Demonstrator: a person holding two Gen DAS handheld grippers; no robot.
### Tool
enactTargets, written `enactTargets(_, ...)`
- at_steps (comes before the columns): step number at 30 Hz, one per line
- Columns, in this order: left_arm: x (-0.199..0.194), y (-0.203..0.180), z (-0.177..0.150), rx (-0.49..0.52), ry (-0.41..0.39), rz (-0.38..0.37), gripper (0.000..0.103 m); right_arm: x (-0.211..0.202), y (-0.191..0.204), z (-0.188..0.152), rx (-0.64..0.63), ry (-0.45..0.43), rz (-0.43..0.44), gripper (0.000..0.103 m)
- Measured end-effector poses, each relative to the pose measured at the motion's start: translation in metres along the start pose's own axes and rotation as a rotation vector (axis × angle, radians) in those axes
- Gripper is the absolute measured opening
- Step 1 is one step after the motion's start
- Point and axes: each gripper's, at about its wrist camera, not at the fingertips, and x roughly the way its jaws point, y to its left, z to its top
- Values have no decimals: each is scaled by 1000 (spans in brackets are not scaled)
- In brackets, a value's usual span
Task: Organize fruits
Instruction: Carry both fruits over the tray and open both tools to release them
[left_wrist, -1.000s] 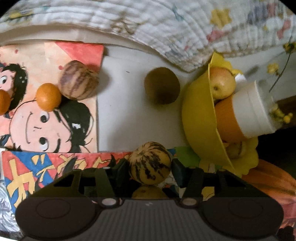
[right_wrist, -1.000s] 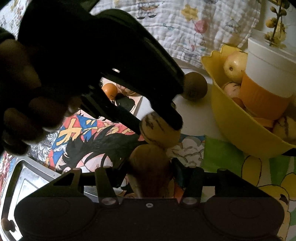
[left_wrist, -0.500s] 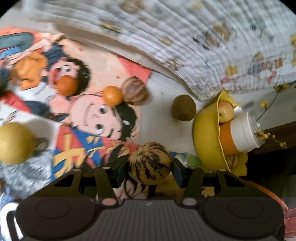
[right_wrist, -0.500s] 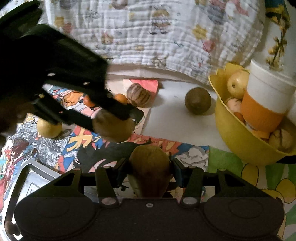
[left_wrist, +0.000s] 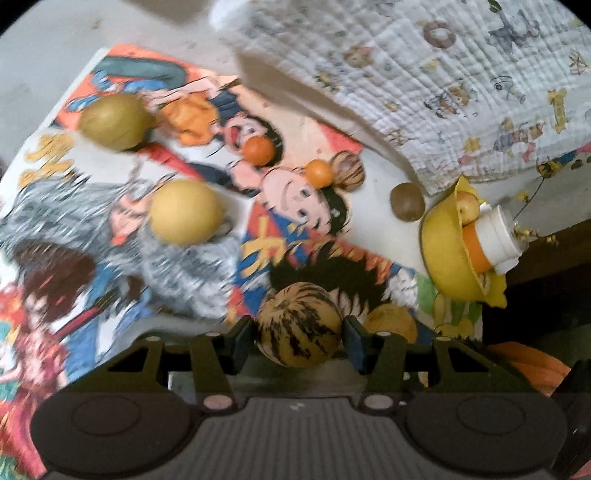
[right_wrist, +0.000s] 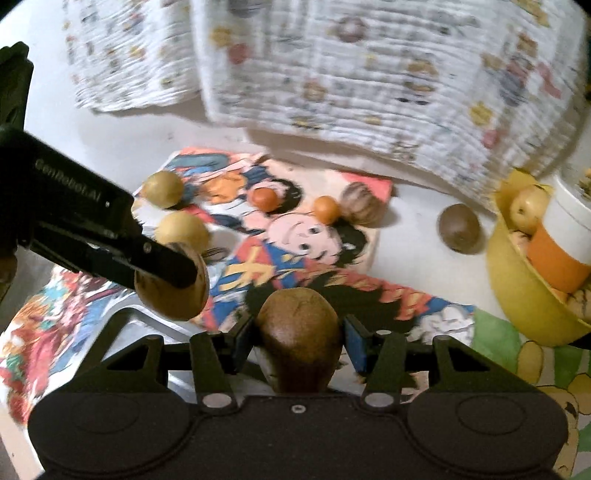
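Note:
My left gripper (left_wrist: 299, 332) is shut on a yellow fruit with dark stripes (left_wrist: 300, 328) and holds it above the cartoon cloth. It also shows at the left of the right wrist view (right_wrist: 170, 284). My right gripper (right_wrist: 299, 339) is shut on a brown fruit (right_wrist: 299, 332). On the cloth lie two yellow-green fruits (left_wrist: 184, 212) (left_wrist: 114, 122), two small oranges (left_wrist: 258, 151) (left_wrist: 319, 173), a striped brown fruit (left_wrist: 349, 171) and a brown round fruit (left_wrist: 406, 202). A yellow bowl (left_wrist: 439, 254) holds more fruit.
A white and orange cup (right_wrist: 565, 240) stands in the yellow bowl (right_wrist: 517, 295). A grey metal tray (right_wrist: 144, 325) lies at the front left under the grippers. A quilted patterned cloth (right_wrist: 369, 74) hangs at the back. An orange object (left_wrist: 532, 365) sits low at the right.
Both grippers have risen and pulled back with their fruits. The left gripper has swung left, away from the yellow bowl, so more of the cloth and the two yellow-green fruits show.

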Motion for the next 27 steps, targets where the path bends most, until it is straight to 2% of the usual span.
enactTargets(12,-17,46,-48,7,56,32,56,-9,49,-27,-38,94,63,54)
enactTargets(27,-15,53,-87,88,92,120,56,-10,67,-56,24,199,101,54)
